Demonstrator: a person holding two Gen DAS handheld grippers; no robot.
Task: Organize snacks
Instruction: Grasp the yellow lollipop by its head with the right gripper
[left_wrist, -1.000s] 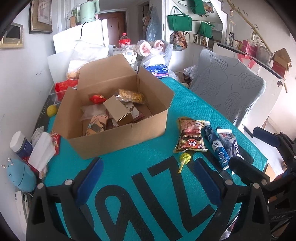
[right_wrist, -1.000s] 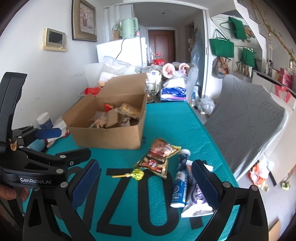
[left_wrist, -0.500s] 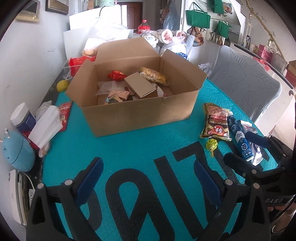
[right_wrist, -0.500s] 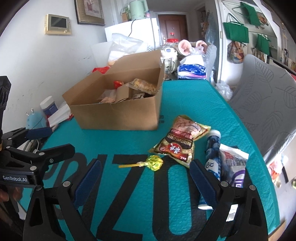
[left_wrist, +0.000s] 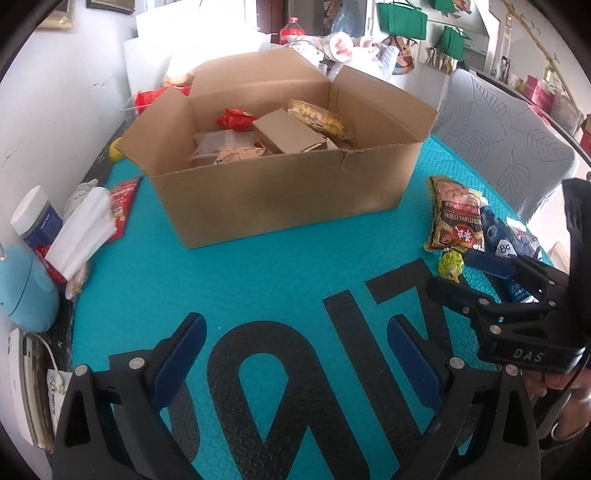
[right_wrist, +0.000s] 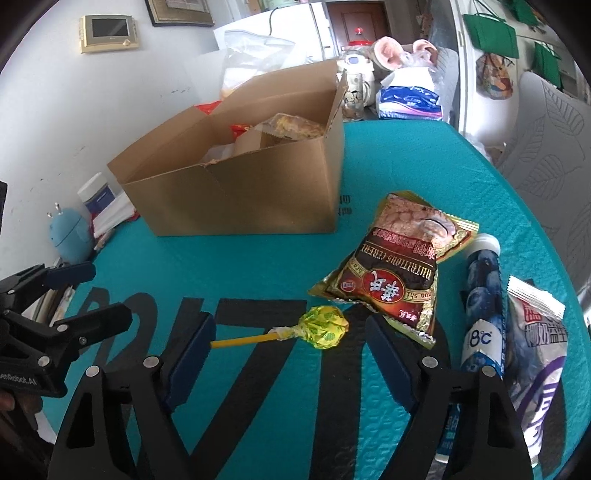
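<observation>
A yellow-wrapped lollipop (right_wrist: 325, 326) lies on the teal mat between the fingers of my right gripper (right_wrist: 288, 332). Its jaws are closing, and the pads stand clear of the candy head while the stick end sits by the left fingertip. Beside it lie a brown-red snack bag (right_wrist: 399, 266), a blue tube (right_wrist: 480, 295) and a white-purple packet (right_wrist: 535, 350). An open cardboard box (left_wrist: 280, 199) holding several snacks stands behind. My left gripper (left_wrist: 295, 332) hangs open over bare mat. In the left wrist view my right gripper (left_wrist: 456, 271) sits at the lollipop (left_wrist: 450, 262).
Left of the box lie folded white tissues (left_wrist: 85, 229), a white-capped bottle (left_wrist: 35, 218) and a light blue gadget (left_wrist: 22, 288). A grey chair (left_wrist: 506, 147) stands past the table's right edge. Clutter and bags crowd the far end behind the box.
Both grippers have sunk toward the mat and tilted down. My right gripper has come forward around the lollipop and its jaws have narrowed.
</observation>
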